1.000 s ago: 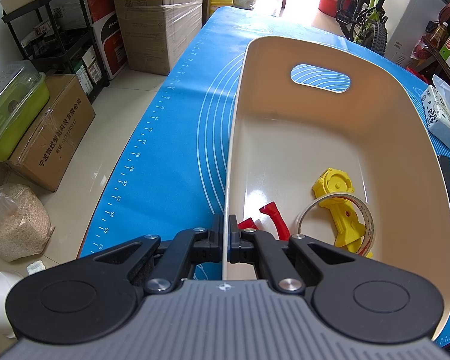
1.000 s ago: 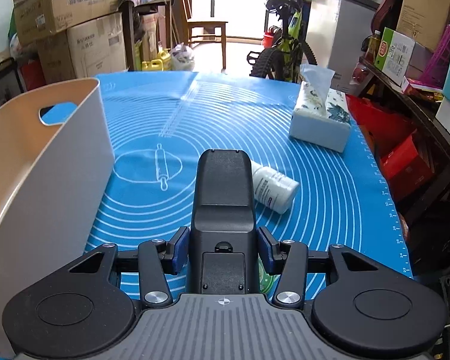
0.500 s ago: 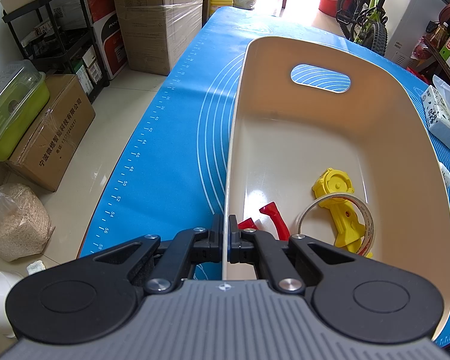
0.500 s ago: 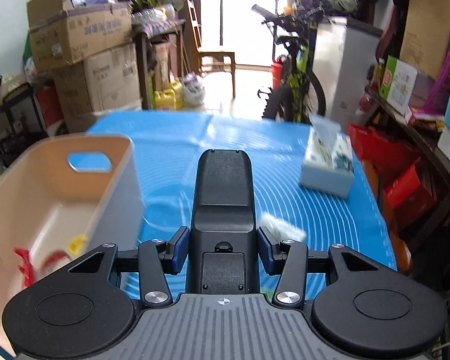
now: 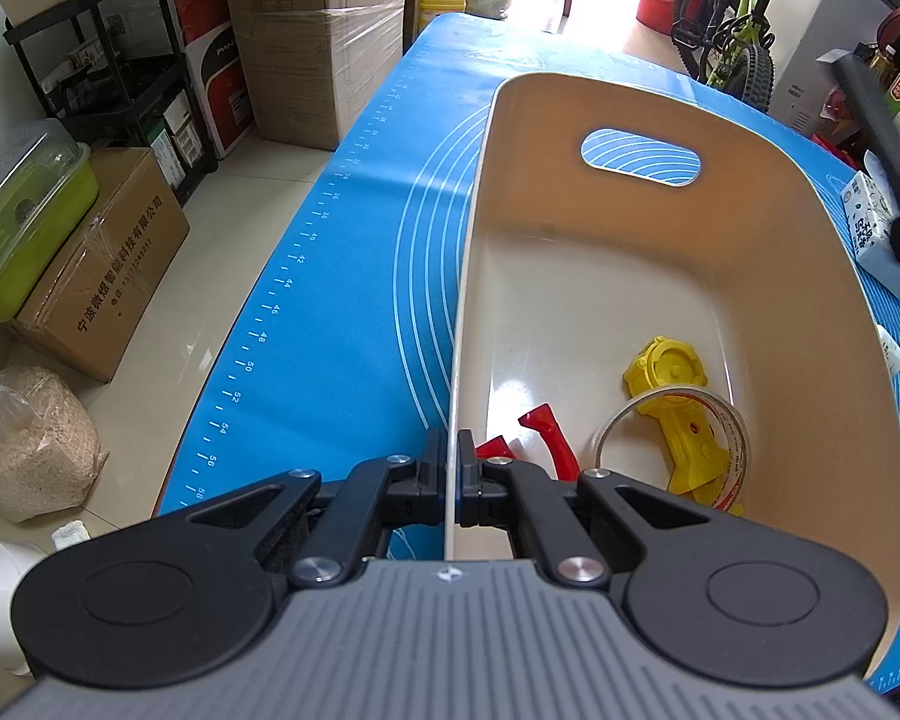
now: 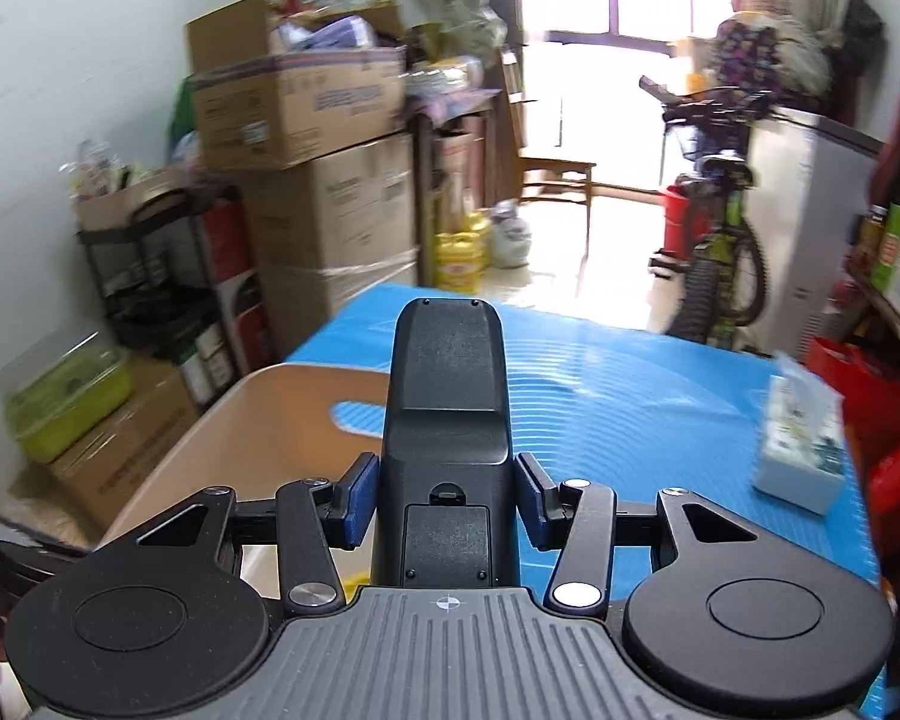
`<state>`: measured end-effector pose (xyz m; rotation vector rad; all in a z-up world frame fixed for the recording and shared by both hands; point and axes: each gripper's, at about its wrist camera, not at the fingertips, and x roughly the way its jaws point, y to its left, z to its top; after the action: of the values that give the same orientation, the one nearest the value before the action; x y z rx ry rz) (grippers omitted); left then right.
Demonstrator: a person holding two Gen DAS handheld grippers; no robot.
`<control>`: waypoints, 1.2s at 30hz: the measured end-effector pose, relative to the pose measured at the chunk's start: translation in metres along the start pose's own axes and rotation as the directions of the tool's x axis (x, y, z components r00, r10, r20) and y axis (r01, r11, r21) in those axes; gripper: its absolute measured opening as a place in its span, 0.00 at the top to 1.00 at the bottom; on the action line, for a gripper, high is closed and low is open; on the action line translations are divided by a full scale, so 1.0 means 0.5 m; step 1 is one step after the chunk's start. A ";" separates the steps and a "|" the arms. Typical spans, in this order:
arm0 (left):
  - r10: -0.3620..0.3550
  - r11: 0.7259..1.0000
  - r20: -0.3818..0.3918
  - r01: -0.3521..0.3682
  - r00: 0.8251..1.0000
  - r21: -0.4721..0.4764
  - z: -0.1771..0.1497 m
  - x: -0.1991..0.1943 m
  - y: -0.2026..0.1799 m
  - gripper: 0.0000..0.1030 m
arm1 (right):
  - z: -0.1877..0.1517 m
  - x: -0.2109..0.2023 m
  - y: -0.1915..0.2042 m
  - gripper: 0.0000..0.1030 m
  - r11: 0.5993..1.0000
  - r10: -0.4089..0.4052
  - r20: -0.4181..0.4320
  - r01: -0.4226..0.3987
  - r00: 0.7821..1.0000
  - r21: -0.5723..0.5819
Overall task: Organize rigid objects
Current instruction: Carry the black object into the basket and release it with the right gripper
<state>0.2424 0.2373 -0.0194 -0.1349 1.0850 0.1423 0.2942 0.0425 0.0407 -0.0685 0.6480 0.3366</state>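
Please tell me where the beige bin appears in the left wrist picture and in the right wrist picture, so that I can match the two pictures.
Left wrist view: the beige bin fills the centre and right; the left gripper is shut on its near left wall.
Right wrist view: the bin is at lower left, partly behind the black device held by the right gripper.
Shared landmark: the oval handle cut-out in the bin's far wall.

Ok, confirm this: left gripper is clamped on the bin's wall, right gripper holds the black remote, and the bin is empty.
Not quite: the bin is not empty. The left wrist view shows a yellow tool, a tape roll and a red piece inside. The rest stands: left gripper clamps the wall, right gripper holds the remote.
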 end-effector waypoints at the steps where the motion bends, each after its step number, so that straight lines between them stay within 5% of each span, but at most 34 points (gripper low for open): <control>1: 0.000 1.000 0.000 0.000 1.000 0.000 0.000 0.000 -0.001 0.96 | 0.000 0.007 0.015 0.48 1.000 0.013 -0.011 -0.013 1.000 -0.013; 13: 0.000 1.000 0.000 0.000 1.000 0.000 0.000 0.000 0.000 0.96 | -0.062 0.112 0.136 0.48 0.992 0.058 -0.233 -0.082 0.971 -0.095; 25: -0.002 1.000 0.000 0.002 1.000 -0.002 0.001 0.001 -0.003 0.96 | -0.105 0.160 0.140 0.48 0.992 0.040 -0.392 -0.084 0.919 -0.097; 36: -0.003 1.000 0.000 0.003 1.000 -0.002 0.001 0.001 -0.004 0.96 | -0.064 0.073 0.091 0.36 0.996 0.072 -0.265 -0.082 0.962 -0.027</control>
<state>0.2435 0.2357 -0.0195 -0.1386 1.0847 0.1407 0.2881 0.0905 -0.0052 -0.1260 0.9099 0.4188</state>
